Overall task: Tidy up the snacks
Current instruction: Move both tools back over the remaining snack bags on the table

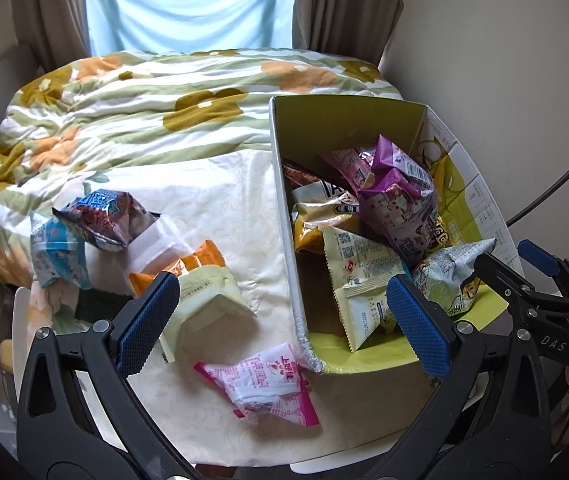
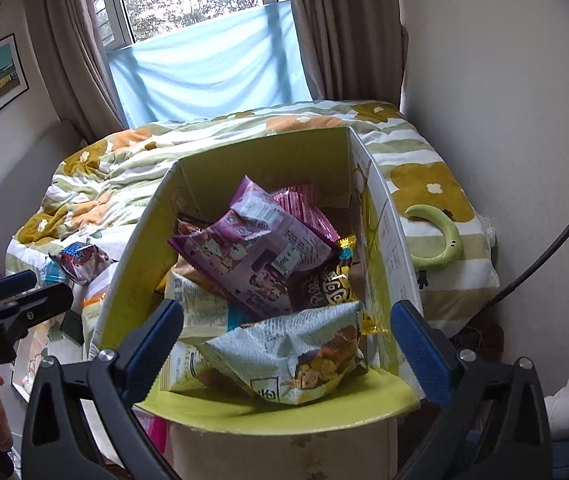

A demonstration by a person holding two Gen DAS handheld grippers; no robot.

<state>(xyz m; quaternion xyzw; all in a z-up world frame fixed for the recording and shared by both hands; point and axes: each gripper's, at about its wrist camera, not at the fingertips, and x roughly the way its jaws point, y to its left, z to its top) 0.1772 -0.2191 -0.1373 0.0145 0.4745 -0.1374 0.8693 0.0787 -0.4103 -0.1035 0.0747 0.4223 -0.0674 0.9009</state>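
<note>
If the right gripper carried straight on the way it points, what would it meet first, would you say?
Most likely the crumpled pale-blue snack packet lying in the green cardboard box, between the open right gripper fingers; depth is uncertain.

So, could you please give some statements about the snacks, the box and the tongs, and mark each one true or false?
1. The pink snack bag lies inside the cardboard box. False: it lies outside, on the cloth beside the box.
2. The right tongs are open and grip nothing. True.
3. The purple snack bag is in the box. True.
4. The left tongs are shut on a bag. False: they are open and empty.
5. The box is empty. False: several bags fill it.
</note>
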